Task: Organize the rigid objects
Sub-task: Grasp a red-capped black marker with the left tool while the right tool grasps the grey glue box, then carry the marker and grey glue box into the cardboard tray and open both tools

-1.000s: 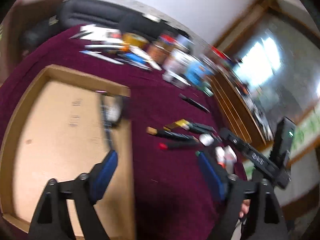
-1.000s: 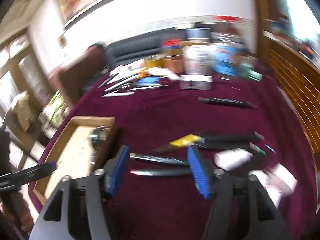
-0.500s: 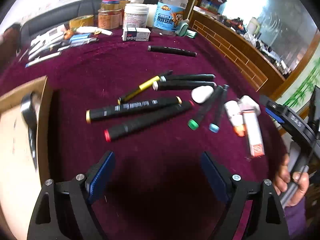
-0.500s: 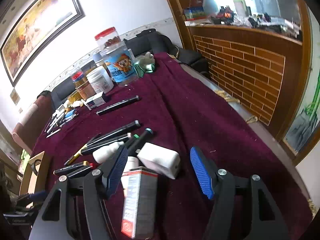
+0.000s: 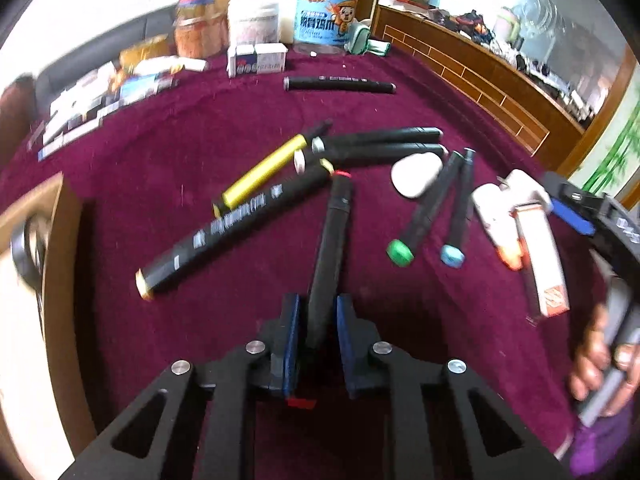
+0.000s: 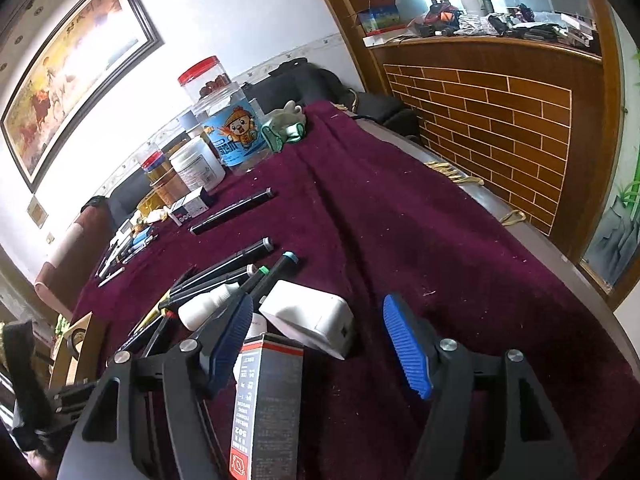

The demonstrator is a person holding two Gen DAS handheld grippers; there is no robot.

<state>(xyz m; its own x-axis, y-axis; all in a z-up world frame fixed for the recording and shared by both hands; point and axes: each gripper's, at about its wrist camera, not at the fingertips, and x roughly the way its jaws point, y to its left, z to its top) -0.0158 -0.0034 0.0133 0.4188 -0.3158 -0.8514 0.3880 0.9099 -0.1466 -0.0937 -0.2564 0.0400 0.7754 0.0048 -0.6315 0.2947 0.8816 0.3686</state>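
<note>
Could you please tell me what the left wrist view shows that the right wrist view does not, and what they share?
Only the left wrist view shows the left gripper, whose jaws have just been closing, clamped on a red-capped marker.

Only the right wrist view shows the right gripper, jaws just been opening, with a white charger and a glue box between its open pads, and a framed painting.

Both show the maroon tablecloth, the green-capped marker and the cartoon jar.

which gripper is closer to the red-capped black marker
Left. The left gripper is shut on the red-capped marker, having just closed. The right gripper stands open over the white charger, off to the side.
</note>
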